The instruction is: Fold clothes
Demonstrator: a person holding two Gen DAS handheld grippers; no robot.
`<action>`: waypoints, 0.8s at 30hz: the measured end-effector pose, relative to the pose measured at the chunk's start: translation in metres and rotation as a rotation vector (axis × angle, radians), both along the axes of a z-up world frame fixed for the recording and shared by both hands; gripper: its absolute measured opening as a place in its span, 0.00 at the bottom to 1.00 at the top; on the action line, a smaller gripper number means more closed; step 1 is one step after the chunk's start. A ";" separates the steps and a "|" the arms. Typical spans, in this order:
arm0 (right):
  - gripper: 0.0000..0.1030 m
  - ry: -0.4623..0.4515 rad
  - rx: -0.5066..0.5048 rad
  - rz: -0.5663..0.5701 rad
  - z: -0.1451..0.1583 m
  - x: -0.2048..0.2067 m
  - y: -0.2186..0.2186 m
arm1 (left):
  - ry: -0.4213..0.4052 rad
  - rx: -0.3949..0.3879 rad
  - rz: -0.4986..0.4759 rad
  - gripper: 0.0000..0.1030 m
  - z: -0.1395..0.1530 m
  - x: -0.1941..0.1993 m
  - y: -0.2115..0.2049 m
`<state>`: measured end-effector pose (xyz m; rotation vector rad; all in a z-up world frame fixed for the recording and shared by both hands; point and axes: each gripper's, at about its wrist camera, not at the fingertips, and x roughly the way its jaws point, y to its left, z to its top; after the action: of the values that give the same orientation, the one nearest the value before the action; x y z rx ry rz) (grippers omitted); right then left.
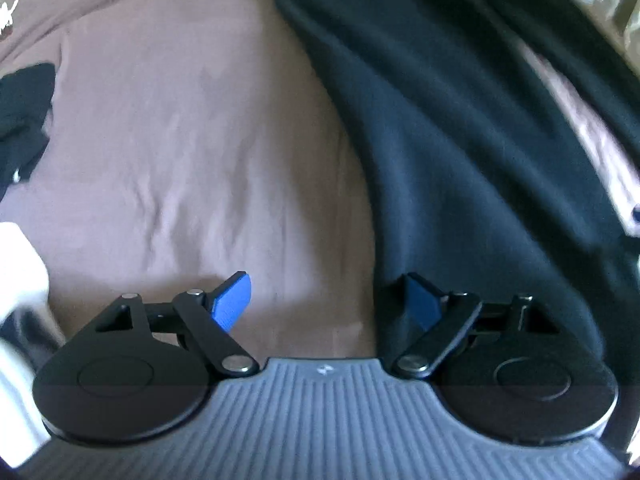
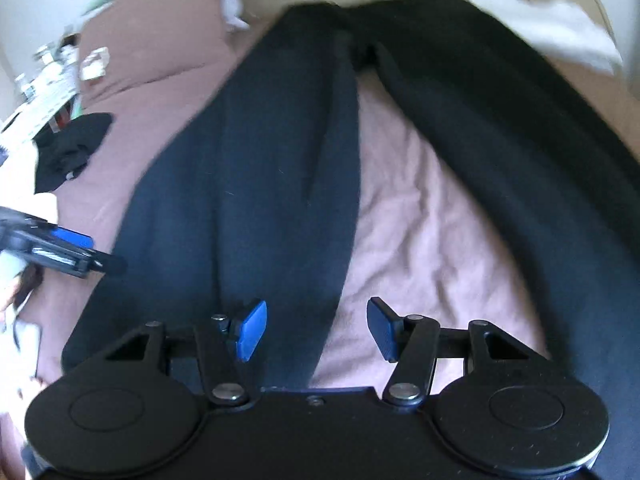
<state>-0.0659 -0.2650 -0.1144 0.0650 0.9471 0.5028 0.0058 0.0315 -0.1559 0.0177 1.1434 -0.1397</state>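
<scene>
One pair of dark pants lies flat on the pink bed, its two legs spread apart in a V. The left gripper and the right gripper are both spread wide. A small black cloth lies off to the side.

Soft daylight, dim shadowed foreground, strong fisheye bending at edges, motion blur throughout.

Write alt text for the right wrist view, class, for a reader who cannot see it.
Dark trousers lie spread on a pink bedsheet, legs apart in a V. The open right gripper hovers over the hem of one leg, holding nothing. The left gripper reaches in from the left edge, near a small black garment.
</scene>
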 end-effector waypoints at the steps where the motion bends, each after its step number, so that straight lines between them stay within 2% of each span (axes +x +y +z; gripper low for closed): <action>1: 0.59 0.030 0.018 0.001 -0.004 0.004 0.000 | -0.010 -0.052 0.007 0.82 -0.001 0.005 0.005; 2: 0.59 0.059 0.036 0.002 -0.009 0.008 0.000 | -0.002 -0.103 0.016 0.81 -0.005 0.011 0.008; 4: 0.60 0.119 0.072 0.004 -0.018 0.016 0.000 | 0.054 -0.173 0.005 0.73 -0.015 0.026 0.010; 7: 0.61 0.208 0.125 0.007 -0.031 0.028 0.000 | 0.026 -0.159 -0.073 0.72 -0.019 0.027 -0.007; 9: 0.63 0.268 0.161 0.009 -0.039 0.036 0.000 | 0.010 -0.153 -0.097 0.85 -0.022 0.027 -0.014; 11: 0.64 0.280 0.183 -0.009 -0.045 0.034 0.001 | -0.008 -0.164 -0.079 0.89 -0.026 0.026 -0.017; 12: 0.65 0.276 0.197 -0.025 -0.044 0.029 0.001 | -0.028 -0.151 -0.078 0.74 -0.025 0.023 -0.018; 13: 0.66 0.269 0.211 -0.043 -0.044 0.026 0.002 | -0.048 -0.127 -0.085 0.54 -0.023 0.019 -0.021; 14: 0.60 0.254 0.221 -0.066 -0.042 0.023 0.002 | -0.066 -0.095 -0.110 0.10 -0.016 0.013 -0.025; 15: 0.37 0.234 0.227 -0.084 -0.041 0.021 0.005 | -0.094 -0.072 -0.134 0.04 -0.005 0.007 -0.028; 17: 0.10 0.150 0.220 -0.076 -0.032 0.016 0.021 | -0.224 0.000 -0.159 0.04 0.027 -0.014 -0.032; 19: 0.09 0.055 0.243 -0.069 -0.023 0.002 0.026 | -0.315 0.077 -0.113 0.04 0.050 -0.033 -0.025; 21: 0.08 0.013 0.276 -0.059 -0.018 -0.011 0.031 | -0.324 0.181 -0.026 0.04 0.059 -0.041 -0.011; 22: 0.08 0.034 0.229 -0.061 -0.020 -0.010 0.040 | -0.298 0.207 0.002 0.04 0.056 -0.041 -0.005; 23: 0.09 0.053 0.166 -0.066 -0.021 -0.010 0.050 | -0.223 0.190 0.007 0.04 0.044 -0.037 0.000; 24: 0.11 0.059 0.040 -0.082 -0.023 -0.009 0.062 | -0.149 0.173 0.011 0.05 0.032 -0.032 0.004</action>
<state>-0.0745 -0.2030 -0.1377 0.1548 0.9879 0.4461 -0.0260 0.0358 -0.1235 0.1727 1.0041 -0.0284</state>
